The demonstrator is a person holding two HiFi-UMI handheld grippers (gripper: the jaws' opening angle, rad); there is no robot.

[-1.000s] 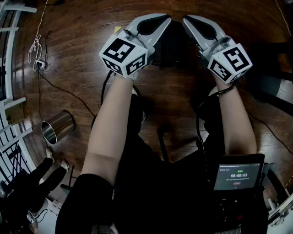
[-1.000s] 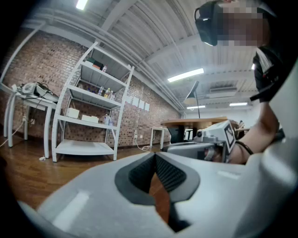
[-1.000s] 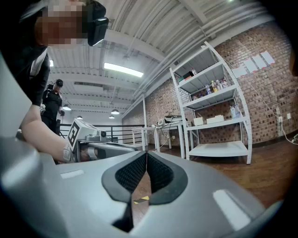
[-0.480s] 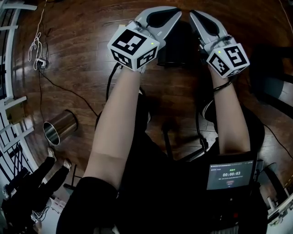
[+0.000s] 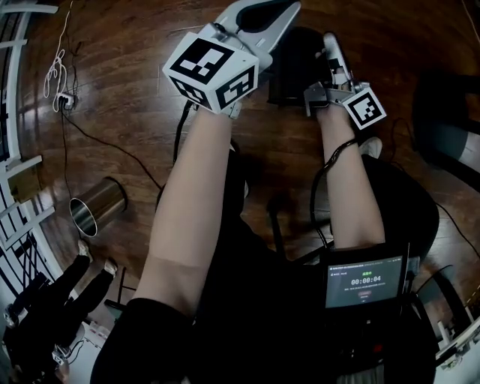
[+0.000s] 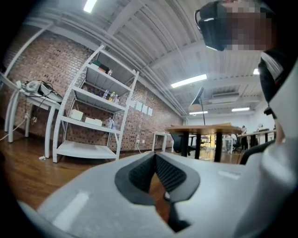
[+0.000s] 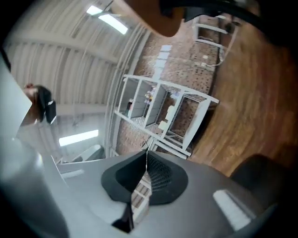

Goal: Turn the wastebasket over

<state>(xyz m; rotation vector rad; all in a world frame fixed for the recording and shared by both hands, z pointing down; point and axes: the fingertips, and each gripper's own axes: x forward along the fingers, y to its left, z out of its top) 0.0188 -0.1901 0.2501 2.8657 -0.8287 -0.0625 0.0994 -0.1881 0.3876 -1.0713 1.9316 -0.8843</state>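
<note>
Currently your left tongs (image 5: 285, 11) and right tongs (image 5: 330, 45) are both closed empty, and the wastebasket (image 5: 97, 206) lies sideways near-left, closer to your left tongs.

Readable: timer 00:00:04 on the screen (image 5: 364, 283) at the person's waist; other lines on that screen too small to read
</note>
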